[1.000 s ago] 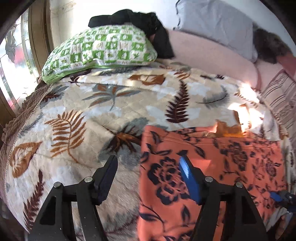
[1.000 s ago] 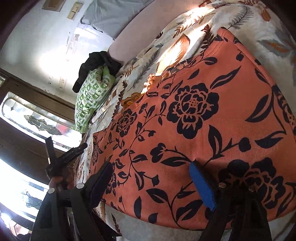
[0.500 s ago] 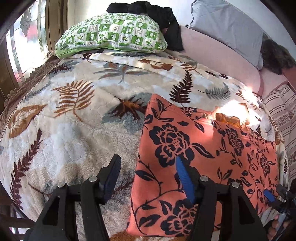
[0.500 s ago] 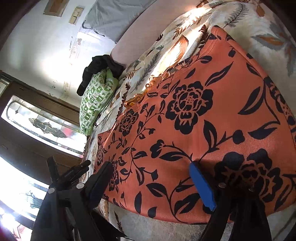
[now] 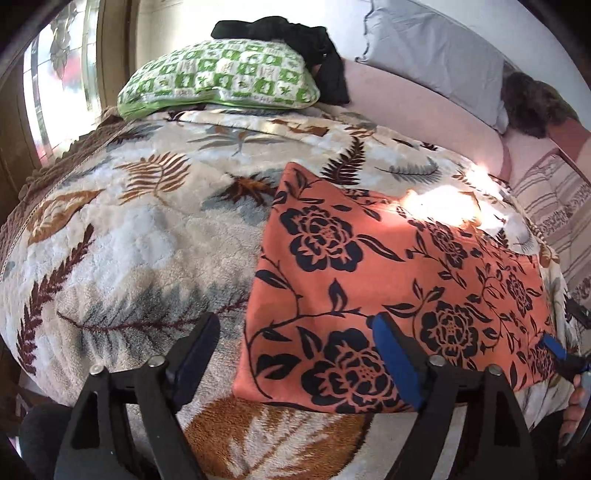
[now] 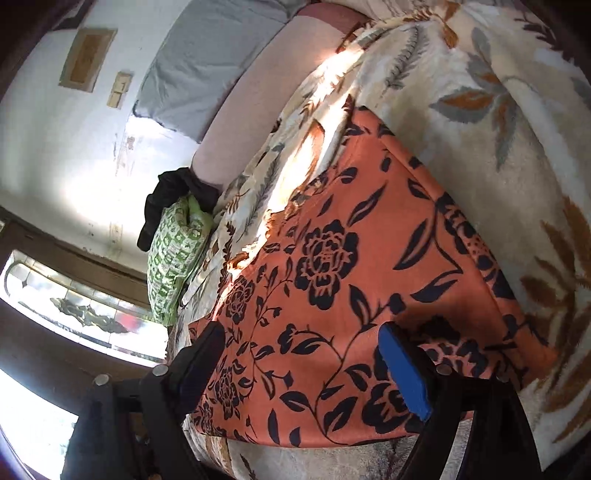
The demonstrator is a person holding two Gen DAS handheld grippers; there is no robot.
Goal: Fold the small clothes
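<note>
An orange garment with black flowers (image 5: 388, 277) lies flat, folded into a rectangle, on a leaf-patterned blanket (image 5: 129, 240). My left gripper (image 5: 295, 350) hovers over the garment's near left corner. Its jaws are opening: the dark finger is over the blanket, the blue pad (image 5: 395, 362) is over the cloth, and neither presses on it. The right wrist view shows the same garment (image 6: 351, 295) under my right gripper (image 6: 303, 354), which stands open above the near edge and holds nothing. That right gripper's blue tip (image 5: 554, 347) also shows at the garment's near right corner.
A green checked pillow (image 5: 221, 81) with a black garment (image 5: 295, 33) on it lies at the head of the bed, next to a grey pillow (image 5: 436, 51). A window (image 5: 55, 74) lines the left side. Striped fabric (image 5: 554, 206) lies at the right. A person's hand (image 5: 576, 402) shows at the right edge.
My left gripper has drawn back toward the near edge of the bed and its jaws have widened. The right gripper rolled a little and shifted along the garment's near edge, still open.
</note>
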